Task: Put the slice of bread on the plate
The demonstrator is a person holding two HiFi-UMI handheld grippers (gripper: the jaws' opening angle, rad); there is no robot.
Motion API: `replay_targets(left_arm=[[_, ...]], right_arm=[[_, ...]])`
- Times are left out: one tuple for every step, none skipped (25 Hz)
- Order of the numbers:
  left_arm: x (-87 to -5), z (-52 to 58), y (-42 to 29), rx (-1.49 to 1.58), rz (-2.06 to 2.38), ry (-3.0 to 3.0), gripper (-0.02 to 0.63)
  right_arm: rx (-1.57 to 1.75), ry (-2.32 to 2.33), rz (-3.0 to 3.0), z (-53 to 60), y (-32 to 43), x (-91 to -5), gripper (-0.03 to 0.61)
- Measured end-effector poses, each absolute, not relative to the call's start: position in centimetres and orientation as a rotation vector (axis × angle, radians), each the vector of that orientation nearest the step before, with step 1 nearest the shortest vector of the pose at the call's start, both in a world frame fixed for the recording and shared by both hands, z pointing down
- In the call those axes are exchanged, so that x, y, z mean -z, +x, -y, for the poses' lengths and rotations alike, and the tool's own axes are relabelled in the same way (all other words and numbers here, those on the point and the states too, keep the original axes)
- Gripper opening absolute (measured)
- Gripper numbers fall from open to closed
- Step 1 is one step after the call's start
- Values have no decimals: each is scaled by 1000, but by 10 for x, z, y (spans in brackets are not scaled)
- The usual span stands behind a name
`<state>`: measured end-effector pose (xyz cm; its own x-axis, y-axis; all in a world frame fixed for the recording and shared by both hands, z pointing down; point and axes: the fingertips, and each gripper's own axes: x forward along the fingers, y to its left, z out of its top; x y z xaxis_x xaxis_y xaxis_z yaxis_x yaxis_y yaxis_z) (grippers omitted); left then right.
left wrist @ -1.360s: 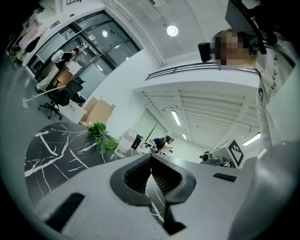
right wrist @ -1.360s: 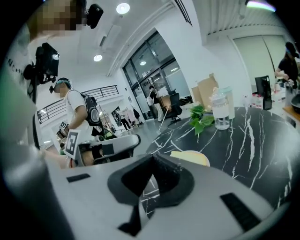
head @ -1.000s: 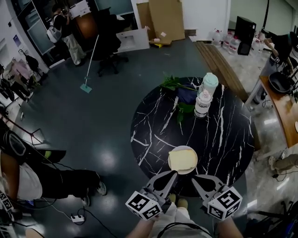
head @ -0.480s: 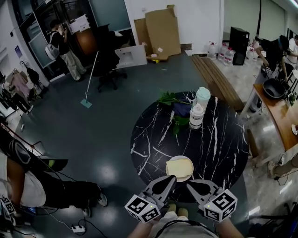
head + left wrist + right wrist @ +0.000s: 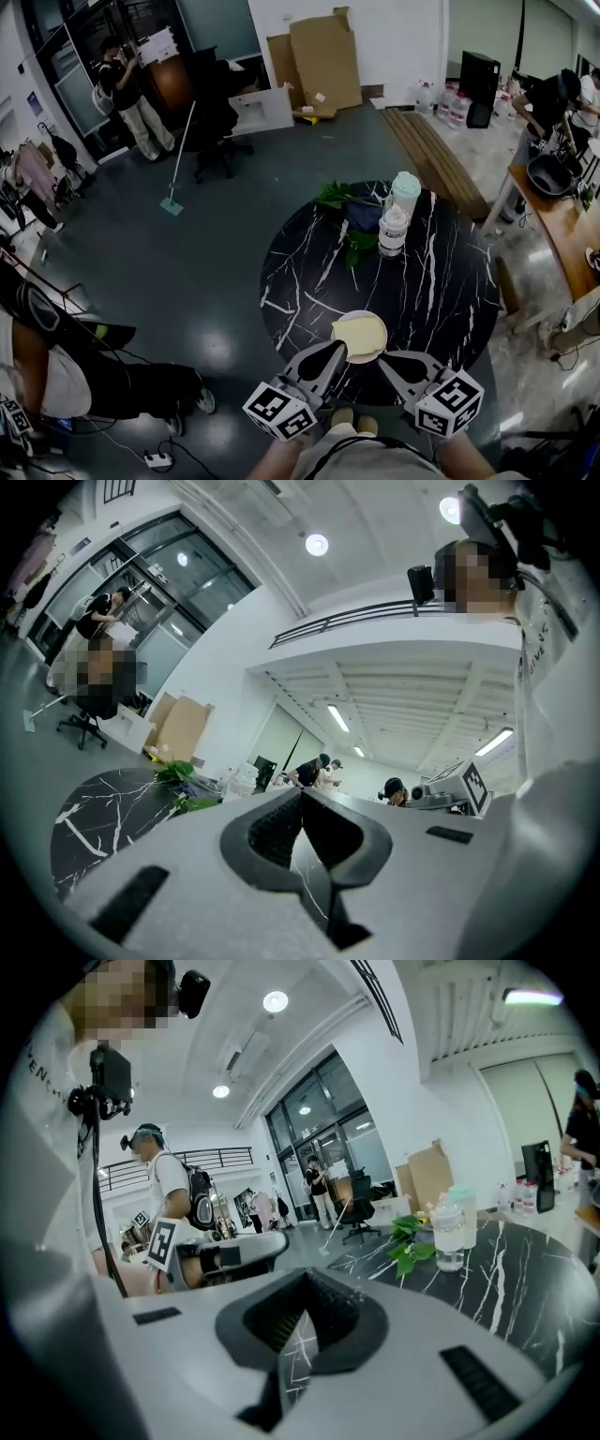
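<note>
Looking down through the head view, the slice of bread lies flat on the white plate, which sits at the six o'clock edge of the round black marble table, so the task reads as done. The left gripper hangs at about seven o'clock of the plate and the right gripper at about five o'clock. Both have their jaws pressed together with nothing between them, which fits hands that have let go. A clear bottle and green leaves stand at the table's twelve o'clock side, well apart from the plate and out of the way of any reach. Along the left gripper view, the two ribbed pads meet at the tip and hold nothing; the marble top and the leaves show toward nine o'clock, while bread and plate fall below the frame. Along the right gripper view, the jaws are likewise closed and empty, with only veined marble seen through the slot behind the tips. The bottle and leaves sit toward two o'clock on the table, and the bread is again out of sight.
</note>
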<state>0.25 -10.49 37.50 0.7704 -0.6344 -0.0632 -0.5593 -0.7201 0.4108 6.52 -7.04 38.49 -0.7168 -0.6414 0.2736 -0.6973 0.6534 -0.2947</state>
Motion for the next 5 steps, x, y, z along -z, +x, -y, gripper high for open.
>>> replay_targets(left_arm=[[-376, 105, 4, 279, 905, 2595, 9], [-376, 105, 5, 274, 903, 2595, 9], [-376, 105, 5, 271, 900, 2597, 9], [-376, 105, 6, 268, 898, 2599, 9], [-376, 105, 7, 265, 895, 2601, 9]], right_arm=[[-569, 1113, 2725, 71, 66, -385, 9], [-559, 1118, 2727, 71, 67, -384, 9], [-548, 1123, 2730, 72, 67, -382, 9], [-536, 1127, 2733, 72, 68, -380, 9], [-525, 1130, 2736, 73, 69, -378, 9]])
